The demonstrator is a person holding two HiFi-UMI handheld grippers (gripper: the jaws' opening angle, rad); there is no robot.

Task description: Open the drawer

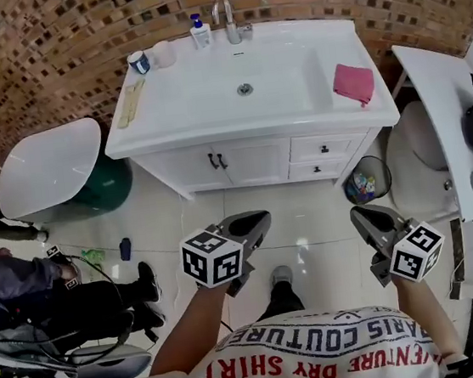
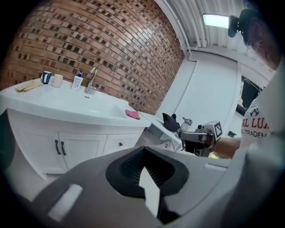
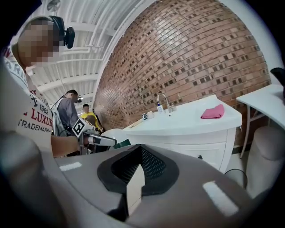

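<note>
**Approach step: drawer not yet opened**

The left gripper [image 1: 261, 217] and right gripper [image 1: 358, 214] are both empty with jaws together, well short of the vanity [image 1: 213, 134]. Two drawers sit at the right end of its front, and the upper drawer [image 1: 324, 146] is probably the target. The next move calls for parting the jaws and closing them on its small knob. The floor ahead is bare, though a waste bin [image 1: 367, 183] stands by the vanity's right corner.

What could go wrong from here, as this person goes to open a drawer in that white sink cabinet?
1. The left gripper and right gripper are both shut and empty. Each drawer knob is small, so a grab may slip off.
2. The upper drawer and lower drawer sit stacked beside the door handles, so the wrong one might be pulled.
3. The waste bin stands close by the drawers and could be knocked.
</note>
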